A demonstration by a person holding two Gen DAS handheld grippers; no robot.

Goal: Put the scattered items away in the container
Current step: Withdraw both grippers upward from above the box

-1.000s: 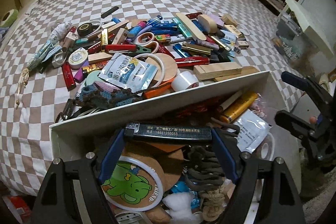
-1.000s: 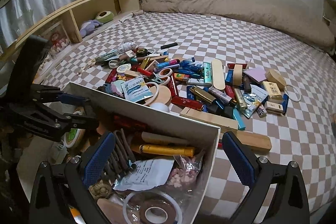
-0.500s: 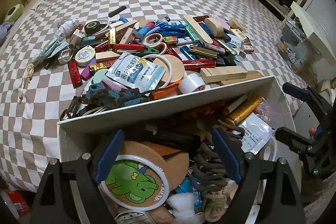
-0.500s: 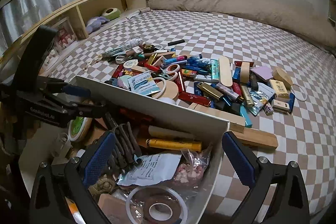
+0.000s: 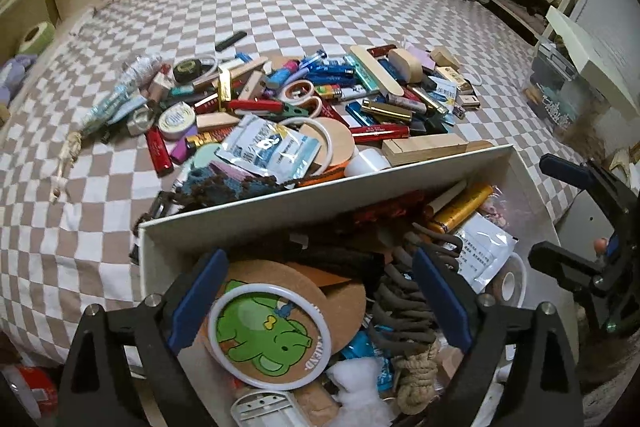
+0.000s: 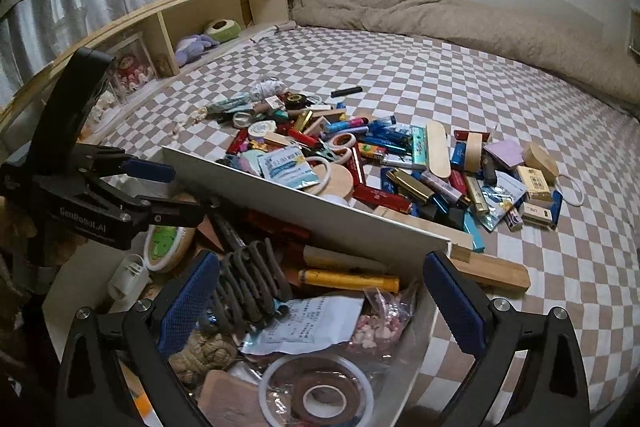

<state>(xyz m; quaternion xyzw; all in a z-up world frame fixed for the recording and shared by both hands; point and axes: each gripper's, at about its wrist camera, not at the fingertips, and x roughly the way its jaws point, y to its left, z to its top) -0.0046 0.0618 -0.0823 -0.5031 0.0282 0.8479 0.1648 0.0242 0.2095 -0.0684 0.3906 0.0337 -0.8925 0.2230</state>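
Over the container (image 5: 328,195), both grippers tilt downward, left jaws opening empty, right jaws wide and empty.

The container (image 5: 304,201) is packed nearly to its rim, and its tall white wall bars the straight way to the pile of scattered items (image 5: 304,115) just behind. Bare checkered bedspread (image 5: 320,11) fills the upper frame, giving clear passage around the pile.
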